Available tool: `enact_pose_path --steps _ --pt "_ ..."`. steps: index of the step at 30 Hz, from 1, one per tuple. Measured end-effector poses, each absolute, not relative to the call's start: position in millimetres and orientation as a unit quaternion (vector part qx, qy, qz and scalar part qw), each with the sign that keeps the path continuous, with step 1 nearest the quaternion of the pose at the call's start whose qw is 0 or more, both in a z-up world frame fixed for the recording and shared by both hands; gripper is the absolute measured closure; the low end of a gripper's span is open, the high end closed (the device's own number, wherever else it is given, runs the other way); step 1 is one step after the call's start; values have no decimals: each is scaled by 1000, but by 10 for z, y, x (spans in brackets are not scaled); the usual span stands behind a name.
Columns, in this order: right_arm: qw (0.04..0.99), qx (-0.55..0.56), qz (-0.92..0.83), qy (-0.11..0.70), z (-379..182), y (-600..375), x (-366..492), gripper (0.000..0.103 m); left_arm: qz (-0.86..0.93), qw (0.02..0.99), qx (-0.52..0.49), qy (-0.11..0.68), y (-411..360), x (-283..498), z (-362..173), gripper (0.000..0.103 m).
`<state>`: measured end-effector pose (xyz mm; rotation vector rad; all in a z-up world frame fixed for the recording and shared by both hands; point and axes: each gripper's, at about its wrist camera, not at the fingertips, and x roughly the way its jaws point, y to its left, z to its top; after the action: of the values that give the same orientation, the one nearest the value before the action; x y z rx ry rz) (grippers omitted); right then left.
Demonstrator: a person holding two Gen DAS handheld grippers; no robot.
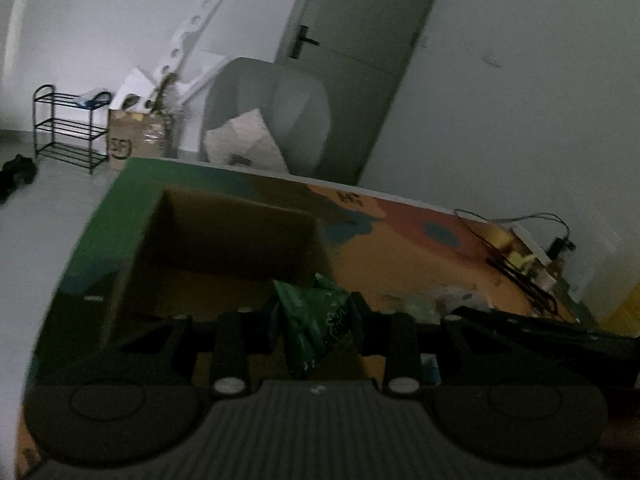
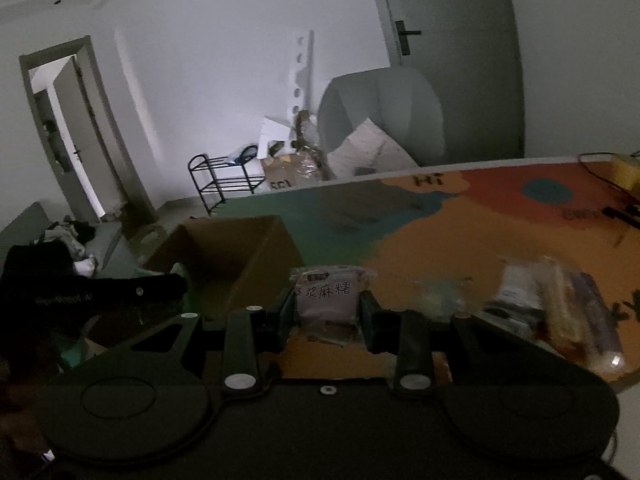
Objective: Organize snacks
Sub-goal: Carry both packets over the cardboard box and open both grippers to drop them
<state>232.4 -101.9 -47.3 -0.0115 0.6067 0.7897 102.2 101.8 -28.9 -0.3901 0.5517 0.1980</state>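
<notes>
Left gripper (image 1: 316, 328) pinches a green snack packet (image 1: 316, 320) beside the open cardboard box (image 1: 224, 240). Right gripper (image 2: 324, 316) clamps a pale mochi packet (image 2: 326, 300) above the table (image 2: 420, 256). Risk: the thin green wrapper slips out, missing the box.

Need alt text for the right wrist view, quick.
The right tool grips a pale snack packet printed with Chinese characters, above a colourful table. An open cardboard box sits left; more wrapped snacks lie right.
</notes>
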Motion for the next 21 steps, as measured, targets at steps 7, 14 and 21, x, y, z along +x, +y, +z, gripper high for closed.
enact_pose_path --steps 7,14,21 --pt "869 -8 405 282 -379 -690 2258 70 129 934 -194 269 1304 904 -285 69" --pt "853 -15 437 285 -360 -387 2186 70 143 929 -201 276 1467 816 -353 68" --pt "827 17 472 305 -332 -233 2167 55 172 931 -190 260 1512 651 -255 52"
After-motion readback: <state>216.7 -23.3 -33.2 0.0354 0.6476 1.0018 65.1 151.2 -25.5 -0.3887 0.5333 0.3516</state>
